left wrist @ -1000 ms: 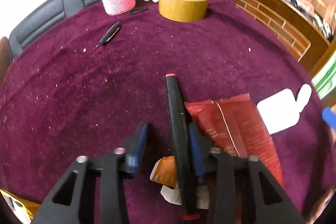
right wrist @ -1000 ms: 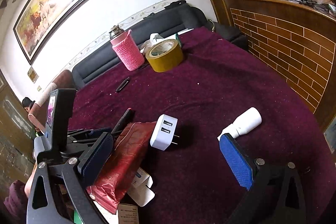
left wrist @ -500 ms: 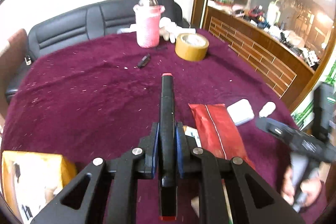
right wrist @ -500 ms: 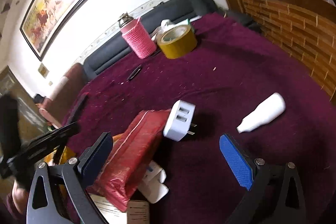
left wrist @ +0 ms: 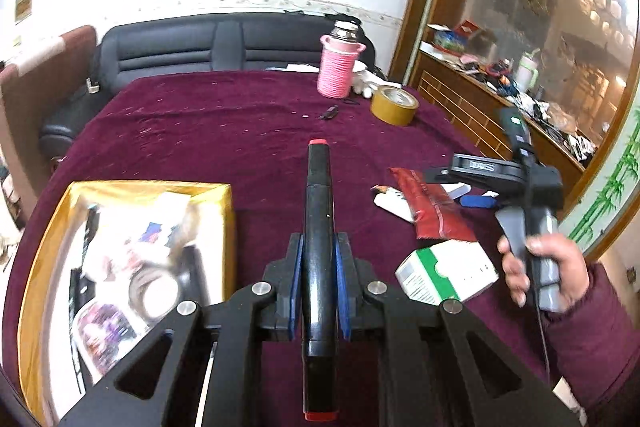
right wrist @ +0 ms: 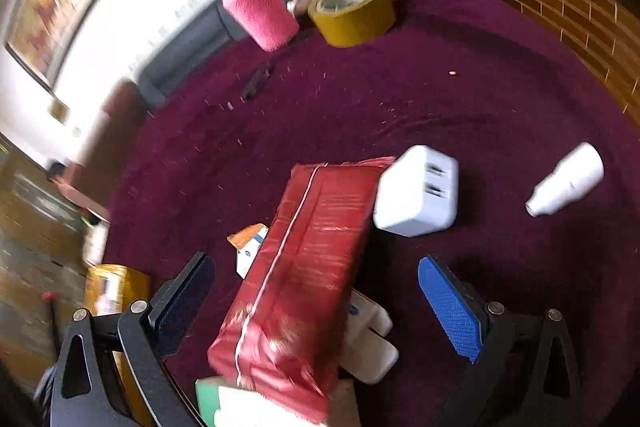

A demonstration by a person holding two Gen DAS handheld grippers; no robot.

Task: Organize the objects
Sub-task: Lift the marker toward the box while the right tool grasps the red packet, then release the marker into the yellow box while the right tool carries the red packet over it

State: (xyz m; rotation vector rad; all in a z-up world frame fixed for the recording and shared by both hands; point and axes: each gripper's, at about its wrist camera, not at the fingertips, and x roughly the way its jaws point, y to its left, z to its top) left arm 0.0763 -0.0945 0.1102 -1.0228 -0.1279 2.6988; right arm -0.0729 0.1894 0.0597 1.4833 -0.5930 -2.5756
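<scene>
My left gripper (left wrist: 318,251) is shut on a black marker (left wrist: 318,203) with red ends. It holds the marker above the maroon table, pointing forward. An open gold box (left wrist: 226,203) filled with small items lies below it to the left. My right gripper (right wrist: 316,267) stands open over a red packet (right wrist: 304,267), its blue pads on either side without touching it. In the left wrist view the right gripper (left wrist: 468,185) hangs above the red packet (left wrist: 432,203), held by a hand (left wrist: 548,267) in a dark red sleeve.
A white USB charger (right wrist: 420,191) and a small white bottle (right wrist: 568,183) lie right of the packet. A green-and-white carton (left wrist: 448,275) and white boxes sit near it. A pink-sleeved flask (left wrist: 338,67), a tape roll (left wrist: 394,105) and a small black clip (left wrist: 329,113) stand far back.
My left gripper closed on the marker, then lifted it up and back toward the left, bringing the gold box into view. My right gripper moved in over the red packet.
</scene>
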